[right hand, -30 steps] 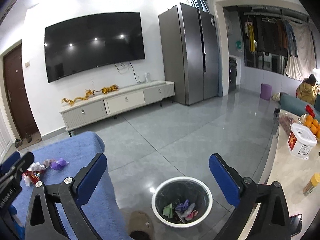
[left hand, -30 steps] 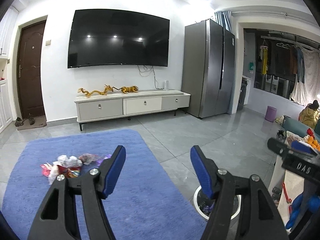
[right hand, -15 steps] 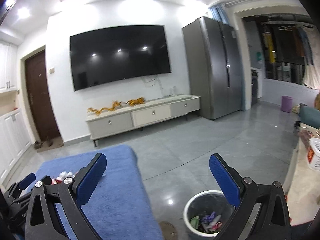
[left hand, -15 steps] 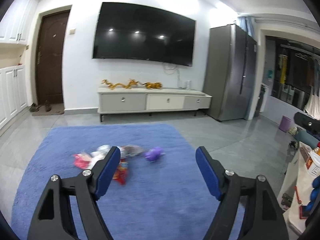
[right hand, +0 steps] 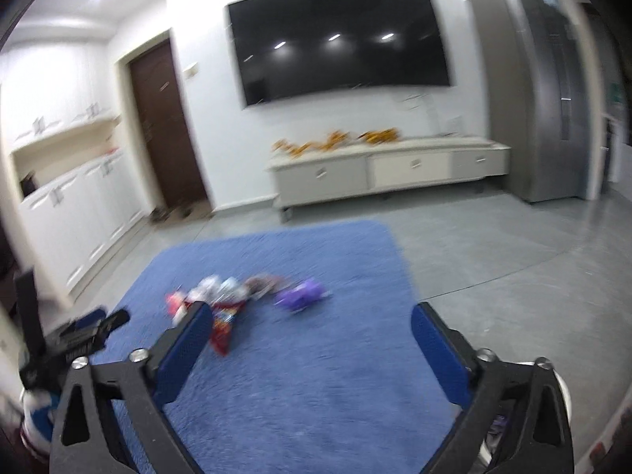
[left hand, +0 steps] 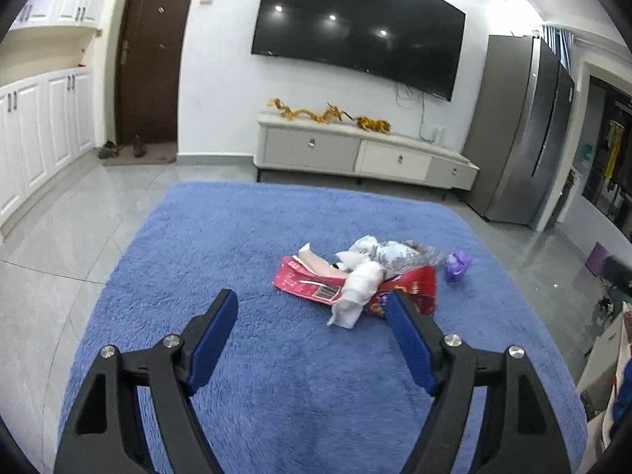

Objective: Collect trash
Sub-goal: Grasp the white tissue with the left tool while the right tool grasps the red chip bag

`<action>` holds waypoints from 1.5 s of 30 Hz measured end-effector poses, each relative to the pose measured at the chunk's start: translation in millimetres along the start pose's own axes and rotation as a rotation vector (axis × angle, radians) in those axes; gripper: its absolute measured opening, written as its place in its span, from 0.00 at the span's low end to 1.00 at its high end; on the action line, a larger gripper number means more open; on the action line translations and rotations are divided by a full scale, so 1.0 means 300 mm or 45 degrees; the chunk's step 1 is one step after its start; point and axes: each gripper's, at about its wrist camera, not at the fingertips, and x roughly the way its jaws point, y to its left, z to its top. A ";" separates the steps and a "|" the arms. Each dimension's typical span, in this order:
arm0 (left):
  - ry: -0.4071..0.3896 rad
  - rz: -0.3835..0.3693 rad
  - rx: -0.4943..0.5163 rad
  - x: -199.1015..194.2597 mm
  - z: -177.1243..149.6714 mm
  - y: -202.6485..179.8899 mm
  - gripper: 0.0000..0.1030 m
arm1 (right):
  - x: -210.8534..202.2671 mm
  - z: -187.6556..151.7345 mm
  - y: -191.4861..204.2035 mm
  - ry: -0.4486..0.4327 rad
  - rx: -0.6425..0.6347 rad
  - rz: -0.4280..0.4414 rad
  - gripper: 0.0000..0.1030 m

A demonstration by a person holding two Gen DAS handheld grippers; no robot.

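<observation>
Blue-padded jaws of the left gripper point(left hand: 312, 316) stood apart at lower centre, holding nothing, the rug point(left hand: 237, 245) showing between them; the right gripper point(right hand: 312, 330) likewise gaped empty, its jaws having just been closing a little; the trash point(left hand: 355, 272) lay in a heap on the rug just beyond the left gripper's right pad, a purple wad point(left hand: 458, 261) beside it at right; the right wrist view was blurred; a TV point(left hand: 355, 27) hung above a cabinet point(left hand: 363, 152) at upper centre.
</observation>
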 end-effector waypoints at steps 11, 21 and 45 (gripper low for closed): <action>0.185 -0.207 0.167 0.202 0.006 -0.043 0.53 | 0.362 -0.074 0.103 0.284 0.042 0.365 0.71; 0.277 -0.277 0.200 0.304 0.003 -0.068 0.39 | 0.480 -0.025 0.077 0.330 0.232 0.558 0.68; 0.290 -0.346 0.189 0.283 -0.027 -0.078 0.04 | 0.485 -0.079 0.149 0.413 0.028 0.544 0.15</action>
